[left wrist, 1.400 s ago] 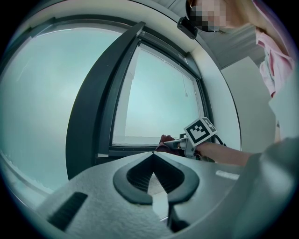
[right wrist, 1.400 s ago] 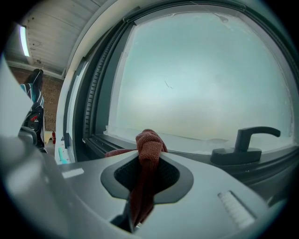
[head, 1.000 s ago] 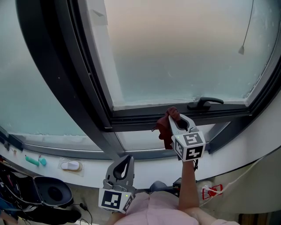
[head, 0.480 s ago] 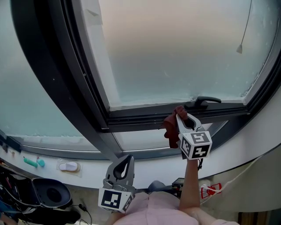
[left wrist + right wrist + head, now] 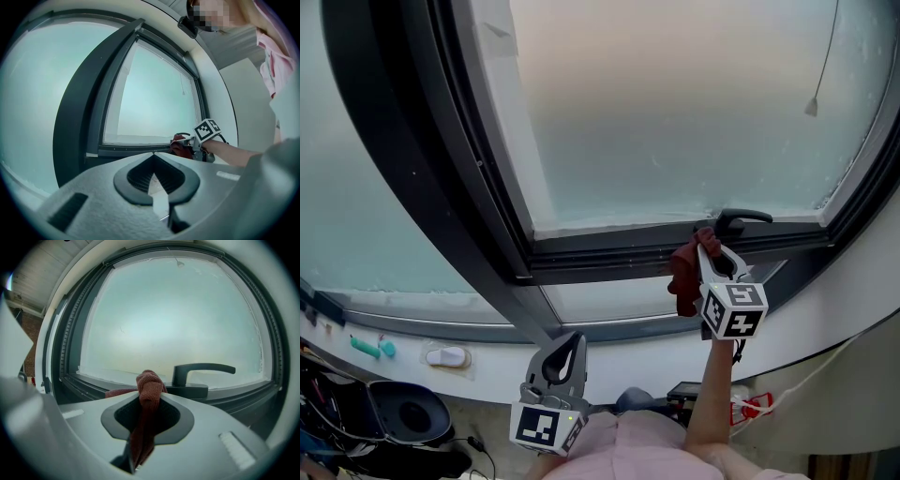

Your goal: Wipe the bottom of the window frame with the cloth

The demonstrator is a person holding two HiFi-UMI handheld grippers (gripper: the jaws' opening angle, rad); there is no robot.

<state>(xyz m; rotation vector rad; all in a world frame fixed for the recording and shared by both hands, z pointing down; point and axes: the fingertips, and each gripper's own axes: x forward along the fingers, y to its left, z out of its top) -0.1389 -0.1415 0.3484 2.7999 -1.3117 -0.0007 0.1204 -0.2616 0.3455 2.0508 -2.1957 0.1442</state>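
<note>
A dark red cloth (image 5: 686, 267) is pinched in my right gripper (image 5: 709, 244), which is shut on it and holds it against the bottom rail of the dark window frame (image 5: 609, 249). The bunched cloth (image 5: 149, 385) sticks out past the jaw tips, just left of the black window handle (image 5: 199, 373). That handle (image 5: 739, 219) lies right beside the gripper tip in the head view. My left gripper (image 5: 562, 357) hangs low by the person's body, shut with nothing in it. From the left gripper view, the right gripper (image 5: 194, 144) and the cloth (image 5: 179, 145) show at the frame's lower right.
A white sill (image 5: 628, 356) runs below the frame. On its left lie a white object (image 5: 449, 355) and a teal object (image 5: 367, 347). A dark round container (image 5: 411, 411) sits lower left. A blind cord (image 5: 821, 66) hangs at upper right. A frosted pane (image 5: 675, 103) fills the window.
My right gripper has slid the cloth rightward along the bottom rail, from the middle toward the window handle. The left gripper has stayed still.
</note>
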